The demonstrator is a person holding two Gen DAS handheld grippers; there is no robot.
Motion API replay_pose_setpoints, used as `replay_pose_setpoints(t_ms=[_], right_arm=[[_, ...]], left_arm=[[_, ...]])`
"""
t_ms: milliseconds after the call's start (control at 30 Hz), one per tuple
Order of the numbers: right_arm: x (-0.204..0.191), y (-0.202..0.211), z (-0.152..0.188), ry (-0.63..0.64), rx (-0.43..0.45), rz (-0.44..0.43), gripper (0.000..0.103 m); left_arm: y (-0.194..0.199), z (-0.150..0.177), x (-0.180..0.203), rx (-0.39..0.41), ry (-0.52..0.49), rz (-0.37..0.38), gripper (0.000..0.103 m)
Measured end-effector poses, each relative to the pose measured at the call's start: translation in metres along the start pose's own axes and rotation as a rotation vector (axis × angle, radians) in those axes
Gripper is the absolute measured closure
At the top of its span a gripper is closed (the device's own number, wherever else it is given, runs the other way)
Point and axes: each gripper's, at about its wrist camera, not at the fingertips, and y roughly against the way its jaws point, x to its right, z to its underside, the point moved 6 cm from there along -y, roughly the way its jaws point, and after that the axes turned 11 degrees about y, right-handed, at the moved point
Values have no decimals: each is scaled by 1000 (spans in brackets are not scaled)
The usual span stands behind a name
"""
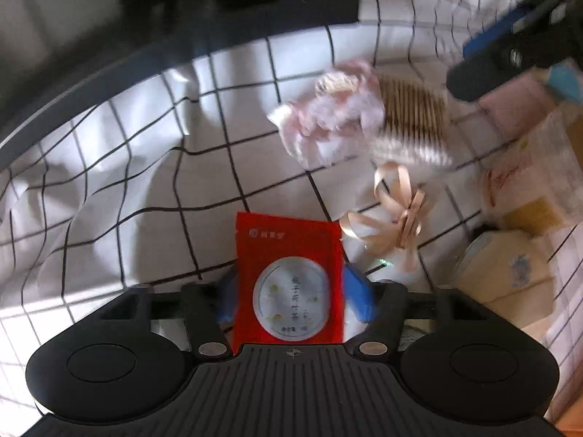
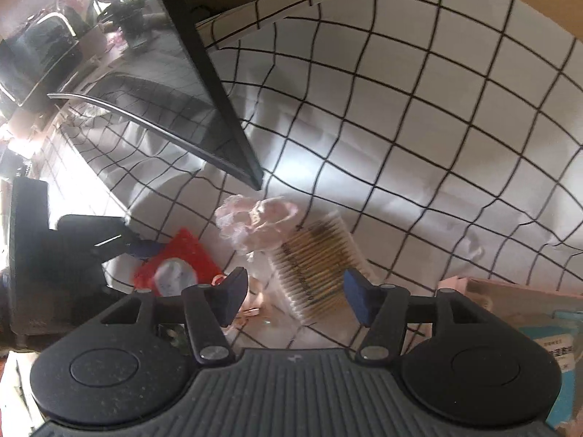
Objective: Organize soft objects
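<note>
Left gripper (image 1: 289,291) was clamped on the red tea sachet (image 1: 289,276), blue pads pressing its two side edges, sachet standing up along the fingers with its long axis pointing away from me. Right gripper (image 2: 295,296) was spread wide, nothing between the pads. The pack of cotton swabs (image 2: 317,266) lay just ahead of my right fingers on the checked cloth (image 2: 437,127), swab sticks running across the jaw line, pack's long side angled away to the left. Pink scrunchie (image 2: 257,220) sat touching the pack's far-left corner; peach ribbon bow (image 1: 397,215) lay near the sachet, on its right. So my right side was clearly the nearer one to the swab pack, my judgement: next grab there needs the pads to straddle the pack's short span. Cardboard boxes (image 1: 528,196) sat off right, blurred.
</note>
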Motion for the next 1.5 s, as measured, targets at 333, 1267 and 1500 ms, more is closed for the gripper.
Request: replay_pose_setpoints(t_ms=[333, 1267, 1500], right_arm=[[-22, -8, -18, -45, 78, -11, 38], [-35, -28, -9, 82, 4, 26, 38], [-35, -22, -3, 73, 10, 2, 38]], left_arm=[[45, 15, -49, 162, 236, 52, 87], [28, 26, -32, 58, 166, 81, 86], [27, 39, -14, 26, 131, 125, 83]])
